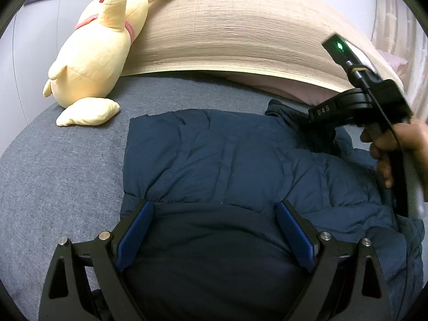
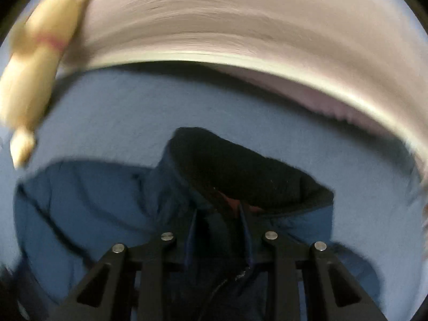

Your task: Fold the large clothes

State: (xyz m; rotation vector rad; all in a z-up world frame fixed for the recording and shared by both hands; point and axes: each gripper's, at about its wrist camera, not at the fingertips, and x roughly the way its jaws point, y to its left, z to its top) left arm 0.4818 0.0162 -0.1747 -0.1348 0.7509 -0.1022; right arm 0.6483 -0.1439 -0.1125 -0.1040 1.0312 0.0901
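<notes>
Between the left gripper [image 1: 214, 230] fingers, which stand wide apart, lies dark fabric of the navy puffer jacket [image 1: 227, 160]; the blue pads [image 1: 135, 235] touch or hover just over it and nothing is clamped. In the right wrist view the right gripper [image 2: 218, 238] has its fingers drawn close on a strip of jacket fabric near the zipper, just below the black fleece-lined collar [image 2: 240, 171] (frame is motion-blurred, so the exact pinch point is unclear). The jacket is spread on the grey bed sheet [image 1: 67, 160], partly folded, collar end toward the right.

Judgement: quilted and padded, so soft, bulky, springy, fairly light; the shell likely slick, so folds may spring open. Best held at hems, seams or the collar edge, pinching both layers, not the puffy middle.

Further off, the person's right hand [image 1: 396, 149] holds the other tool, whose body reads "DAS" [image 1: 323, 111], with a green LED above. Beyond: a yellow plush toy [image 1: 91, 58] against the beige woven headboard cushion [image 1: 240, 32]. No brand visible on the jacket.
</notes>
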